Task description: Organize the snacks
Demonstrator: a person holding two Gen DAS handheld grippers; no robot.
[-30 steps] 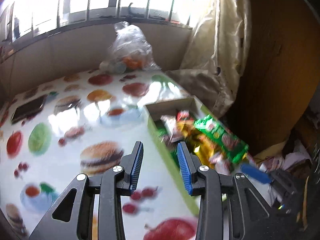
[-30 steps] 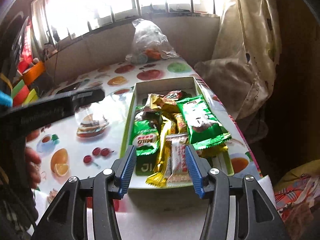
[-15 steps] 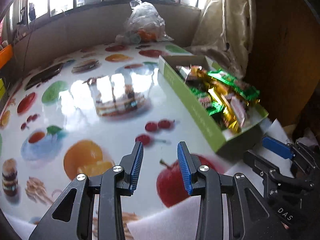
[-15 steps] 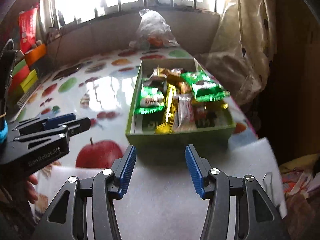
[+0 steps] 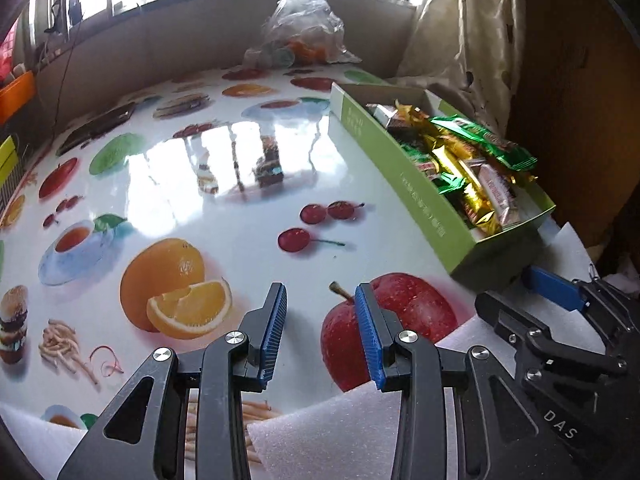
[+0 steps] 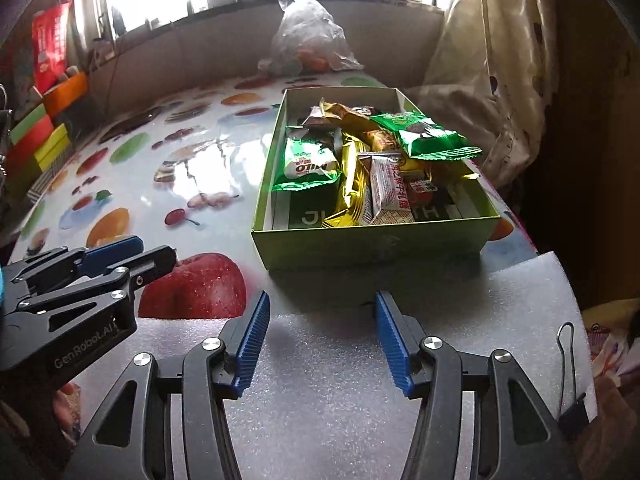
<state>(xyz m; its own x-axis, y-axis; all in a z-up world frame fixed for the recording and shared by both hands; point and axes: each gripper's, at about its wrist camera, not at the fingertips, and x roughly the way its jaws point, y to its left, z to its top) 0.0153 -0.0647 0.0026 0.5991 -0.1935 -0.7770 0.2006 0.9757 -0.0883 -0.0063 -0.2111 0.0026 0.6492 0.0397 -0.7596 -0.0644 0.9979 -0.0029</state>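
Observation:
A green cardboard box (image 6: 372,244) sits on the fruit-print table, holding several wrapped snacks: a green Milo packet (image 6: 308,168), a gold wrapper (image 6: 348,188), a white and red bar (image 6: 390,192) and a larger green packet (image 6: 424,136). My right gripper (image 6: 322,298) hovers over white foam just short of the box's near wall; its jaws are opening with nothing between them. My left gripper (image 5: 320,296) is open and holds nothing above a printed apple, left of the box (image 5: 400,184). The right gripper (image 5: 508,288) also shows at the lower right of the left wrist view.
A clear plastic bag (image 6: 312,44) stands at the table's far edge. A dark phone (image 5: 100,128) lies far left. White foam sheet (image 6: 360,360) covers the near edge, with a binder clip (image 6: 568,380) on it. A curtain (image 6: 480,80) hangs right; coloured boxes (image 6: 44,136) stack left.
Both grippers have drawn back and down toward the table's near edge, so the box now lies farther ahead. The right jaws have spread wider. The left jaws keep the same gap.

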